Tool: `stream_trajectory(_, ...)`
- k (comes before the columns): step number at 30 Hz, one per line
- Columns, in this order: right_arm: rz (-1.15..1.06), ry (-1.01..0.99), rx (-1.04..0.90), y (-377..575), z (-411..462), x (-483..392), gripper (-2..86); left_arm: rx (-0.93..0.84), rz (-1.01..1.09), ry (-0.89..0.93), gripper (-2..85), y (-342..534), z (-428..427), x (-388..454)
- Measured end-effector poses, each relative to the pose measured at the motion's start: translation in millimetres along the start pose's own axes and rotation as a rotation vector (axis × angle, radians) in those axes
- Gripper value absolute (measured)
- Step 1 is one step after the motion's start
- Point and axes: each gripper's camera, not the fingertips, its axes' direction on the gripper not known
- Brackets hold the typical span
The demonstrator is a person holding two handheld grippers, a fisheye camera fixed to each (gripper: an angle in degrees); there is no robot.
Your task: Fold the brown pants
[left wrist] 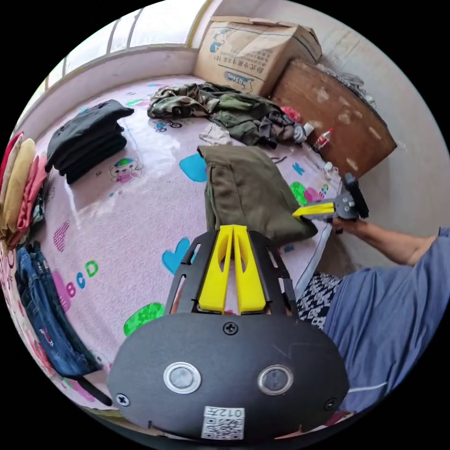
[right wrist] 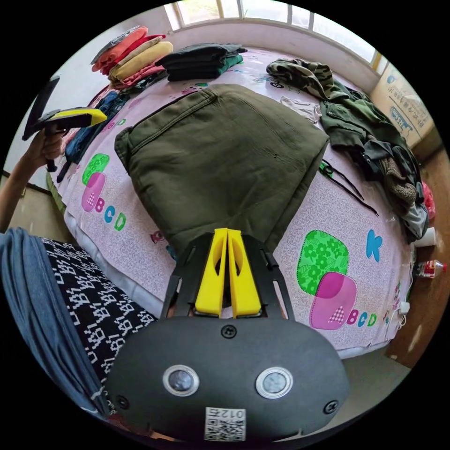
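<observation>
- Brown pants (right wrist: 220,164) folded into a thick olive-brown packet, lying flat on the pink patterned bedsheet (right wrist: 356,225); in the right gripper view centred, spreading from 10 o'clock to 2 o'clock above the jaws.
- Right gripper (right wrist: 227,232): yellow jaws pressed together, tips closed on nothing, poised at the near edge of the pants at 12 o'clock from the black housing; cannot tell whether the tips touch the cloth.
- Left gripper (left wrist: 233,228): jaws likewise drawn together and empty, tips pointing at 12 o'clock toward the near end of the pants (left wrist: 253,192), held clear of them above the sheet.
- In the left gripper view, right gripper (left wrist: 300,213) at 3 o'clock from the pants, its yellow tip just beside the packet's edge, held by a hand (left wrist: 349,226).
- In the right gripper view, left gripper (right wrist: 96,115) far off at 10 o'clock, well apart from the pants, gripped by a hand (right wrist: 44,145).
- Stack of dark folded clothes (right wrist: 201,58) at 12 o'clock beyond the pants.
- Pile of red and tan folded clothes (right wrist: 133,51) at 11 o'clock.
- Jeans (left wrist: 44,309) at the sheet's edge, 9 o'clock in the left gripper view.
- Heap of camouflage and dark green garments (right wrist: 347,108) at 2 o'clock, unfolded.
- Cardboard box (left wrist: 255,49) at 12 o'clock in the left gripper view, beside a wooden board (left wrist: 337,117).
</observation>
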Motion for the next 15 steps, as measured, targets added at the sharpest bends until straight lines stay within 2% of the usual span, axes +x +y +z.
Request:
stream_trajectory(4, 0.027, -0.018, -0.032, -0.3, 8.7, 2.0, -0.1, -0.088, 0.061, -0.048, -0.1, 11.6, 27.6, 9.7)
stream_trajectory(10, 0.015, -0.031, -0.045, 14.5, 14.3, 4.9, -0.1, -0.083, 0.154, -0.088, -0.1, -13.9, 61.3, 29.5)
stream_trajectory(12, 0.047, -0.049, -0.032, 25.5, 16.6, 9.5, -0.1, -0.198, 0.134, -0.130, -0.1, -23.7, 87.4, 26.9)
stream_trajectory(15, 0.071, -0.051, -0.031, 36.7, 15.3, 14.0, 0.0, -0.268, 0.077, -0.125, -0.1, -29.4, 110.0, 14.0)
